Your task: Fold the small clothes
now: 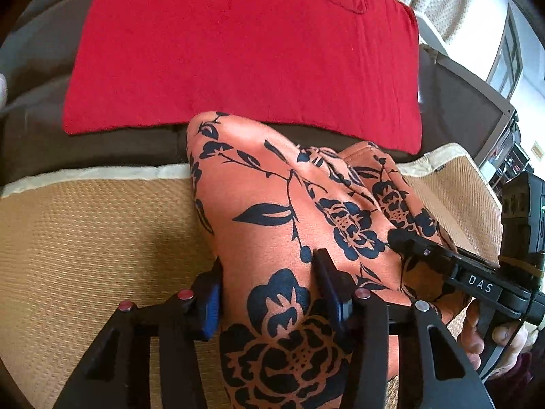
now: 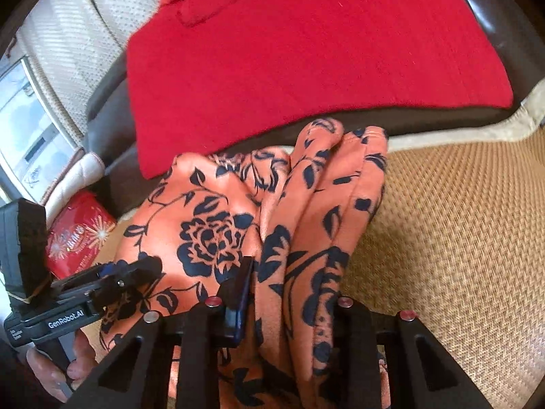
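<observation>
An orange garment with a dark blue flower print lies bunched in lengthwise folds on a woven tan mat. In the left wrist view my left gripper is shut on a thick fold of it, with cloth filling the gap between the blue pads. My right gripper comes in from the right and bites the same garment. In the right wrist view the right gripper is shut on several folds of the garment; its right finger is hidden under cloth. The left gripper grips the garment's left edge.
A flat red cloth lies behind the garment on a dark brown cushion. A red printed packet sits at the left. A person's hands hold the gripper handles. Bare mat lies to the right.
</observation>
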Motion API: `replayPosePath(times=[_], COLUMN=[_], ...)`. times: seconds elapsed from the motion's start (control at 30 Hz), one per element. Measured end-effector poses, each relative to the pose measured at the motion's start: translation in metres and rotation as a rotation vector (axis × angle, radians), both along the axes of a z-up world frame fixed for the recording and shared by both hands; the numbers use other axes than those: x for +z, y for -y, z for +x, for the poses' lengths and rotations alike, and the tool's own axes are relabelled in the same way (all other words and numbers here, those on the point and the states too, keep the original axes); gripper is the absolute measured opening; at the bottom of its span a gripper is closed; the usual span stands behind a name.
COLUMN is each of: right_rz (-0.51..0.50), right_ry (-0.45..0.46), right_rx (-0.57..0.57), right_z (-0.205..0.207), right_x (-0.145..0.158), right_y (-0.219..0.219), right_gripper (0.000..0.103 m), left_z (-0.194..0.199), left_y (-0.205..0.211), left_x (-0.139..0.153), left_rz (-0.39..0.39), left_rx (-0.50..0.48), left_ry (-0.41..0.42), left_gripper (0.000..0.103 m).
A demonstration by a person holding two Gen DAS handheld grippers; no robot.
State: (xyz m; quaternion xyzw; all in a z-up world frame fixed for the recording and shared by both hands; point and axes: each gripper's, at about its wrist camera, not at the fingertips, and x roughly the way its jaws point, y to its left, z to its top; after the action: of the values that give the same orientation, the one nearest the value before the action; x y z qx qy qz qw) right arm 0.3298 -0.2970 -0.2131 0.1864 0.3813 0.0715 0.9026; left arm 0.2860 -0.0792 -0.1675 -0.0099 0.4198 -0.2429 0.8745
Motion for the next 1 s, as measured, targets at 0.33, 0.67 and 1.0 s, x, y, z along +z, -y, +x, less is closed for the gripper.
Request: replayPosePath(times=[0.33,0.67,1.0], right_rz=[0.002,-0.02,-0.068], right_ry=[0.119,0.134,0.044], right_rx=[0.05,0.052,0.014], right_z=[-0.009,-0.037,-0.055], right_x=[0.024,0.021,-0.007], right_y=[-0.027,-0.04,-0.045], right_gripper=[0.029,0.029,0.028], left_z=[-0.031,-0.061,-0.069], left_y=[-0.034,-0.052,-0.048], left_x=[0.036,0.038,0.002], left_rz=[-0.001,0.02,0.091], left_rx=[0.049,0.064,0.051], left_ry=[0.091,0.108,0.031], left_gripper=[0.051,0.051,0.051])
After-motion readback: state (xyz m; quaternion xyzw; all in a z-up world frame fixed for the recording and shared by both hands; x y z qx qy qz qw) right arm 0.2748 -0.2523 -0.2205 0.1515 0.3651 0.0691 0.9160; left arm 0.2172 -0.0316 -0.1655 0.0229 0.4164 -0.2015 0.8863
